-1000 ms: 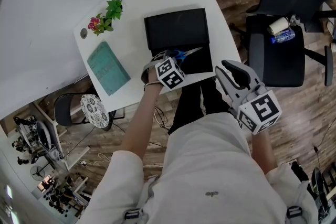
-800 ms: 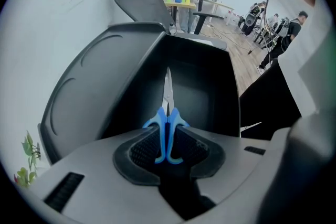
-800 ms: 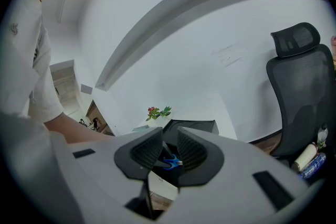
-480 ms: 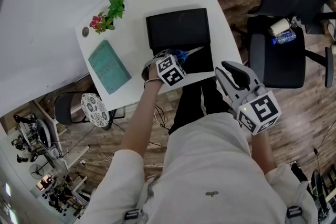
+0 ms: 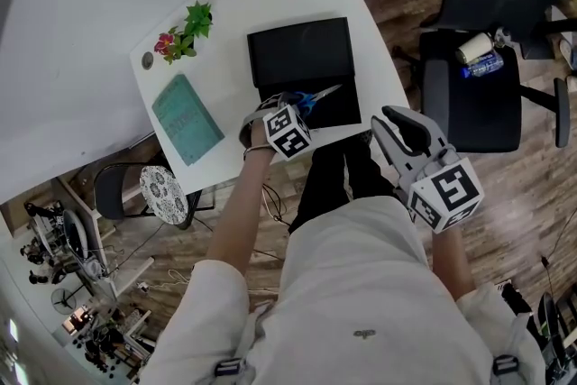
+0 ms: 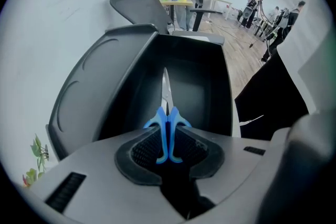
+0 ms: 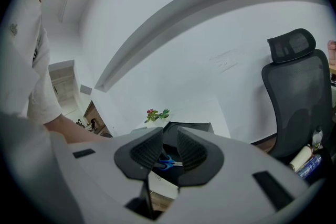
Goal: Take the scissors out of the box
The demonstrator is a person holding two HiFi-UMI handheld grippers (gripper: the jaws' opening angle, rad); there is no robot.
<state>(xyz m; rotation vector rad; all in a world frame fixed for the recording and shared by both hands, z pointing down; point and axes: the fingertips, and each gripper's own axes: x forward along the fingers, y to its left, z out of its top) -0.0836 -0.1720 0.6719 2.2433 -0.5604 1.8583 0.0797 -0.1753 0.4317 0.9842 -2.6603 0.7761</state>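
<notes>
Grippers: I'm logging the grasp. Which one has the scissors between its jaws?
The left gripper: its jaws have just been closing on the blue scissors; the right gripper's jaws stand apart, empty.

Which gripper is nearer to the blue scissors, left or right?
Left. The left gripper has just been closing its jaws on the scissors; the right gripper hangs apart to their right, open and empty.

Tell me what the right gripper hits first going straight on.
Probably the scissors in the box, which show between the right gripper's open jaws; depth is unclear.
</notes>
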